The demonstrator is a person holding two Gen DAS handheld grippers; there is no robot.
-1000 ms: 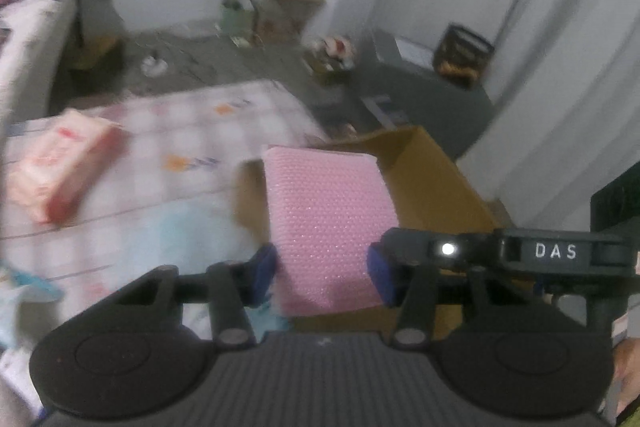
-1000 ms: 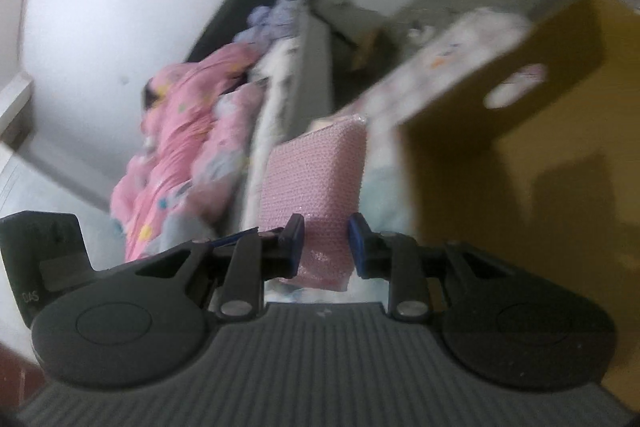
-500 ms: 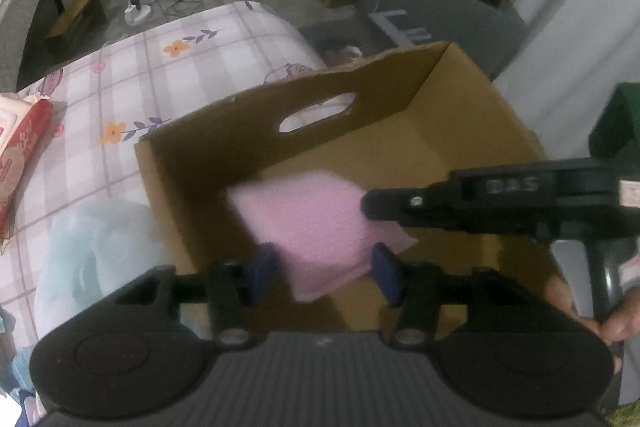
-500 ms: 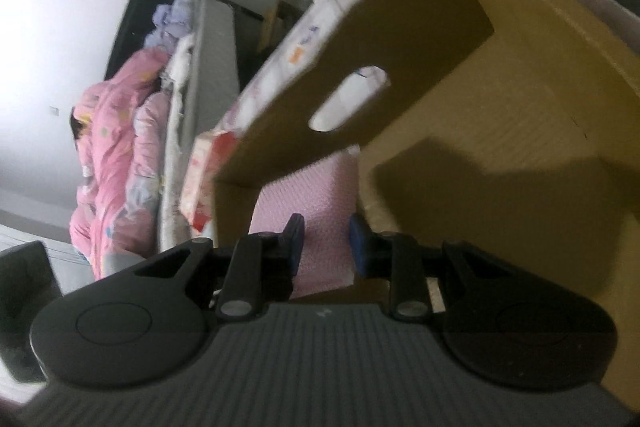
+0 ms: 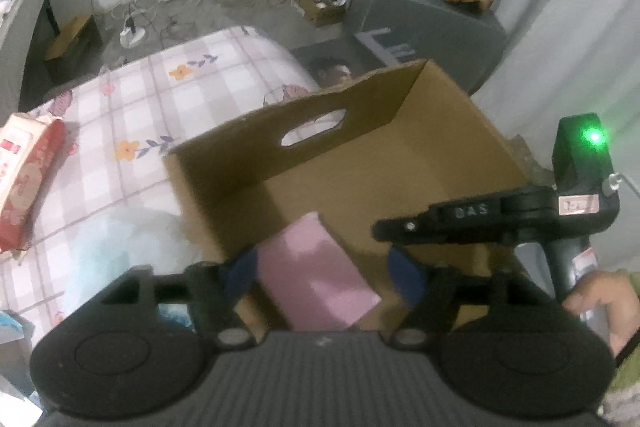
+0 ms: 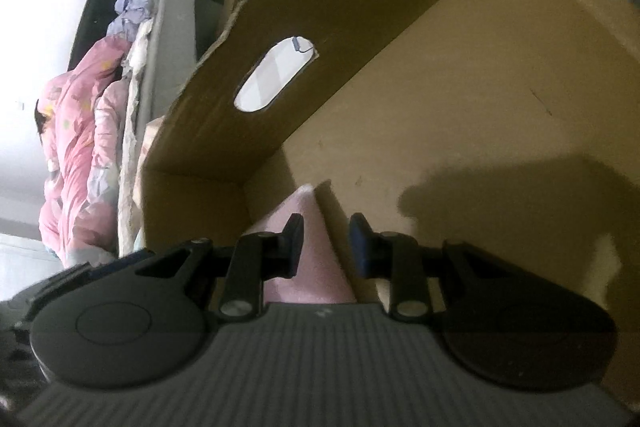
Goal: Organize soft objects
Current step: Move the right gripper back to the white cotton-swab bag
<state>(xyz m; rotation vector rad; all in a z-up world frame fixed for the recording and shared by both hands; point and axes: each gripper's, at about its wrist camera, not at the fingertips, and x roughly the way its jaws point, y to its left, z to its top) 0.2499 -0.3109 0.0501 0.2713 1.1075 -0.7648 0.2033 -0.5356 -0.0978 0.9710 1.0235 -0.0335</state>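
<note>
Left wrist view: cardboard box [image 5: 400,163], open-topped, oval hand-hole in its far wall, standing on a checked floral bedspread [image 5: 132,115] at the bed's foot end. Pink foam pad [image 5: 316,275], one, lying tilted in the box's near-left corner, between the blue pads of the left gripper [image 5: 324,273]; jaws opening, the right pad clear of the foam, the left pad just beside it, contact not certain. Right gripper [image 5: 400,227], reaching in from the right, a hand [image 5: 600,303] on its grip. Red-and-white packet [image 5: 24,179] at the bedspread's left edge.

Right wrist view: right gripper [image 6: 326,239] inside the box [image 6: 440,107], jaws opening, a visible gap on each side of the foam pad [image 6: 308,259], which sits against the corner. Pink quilt [image 6: 76,147] heaped on a bed beyond the box.
</note>
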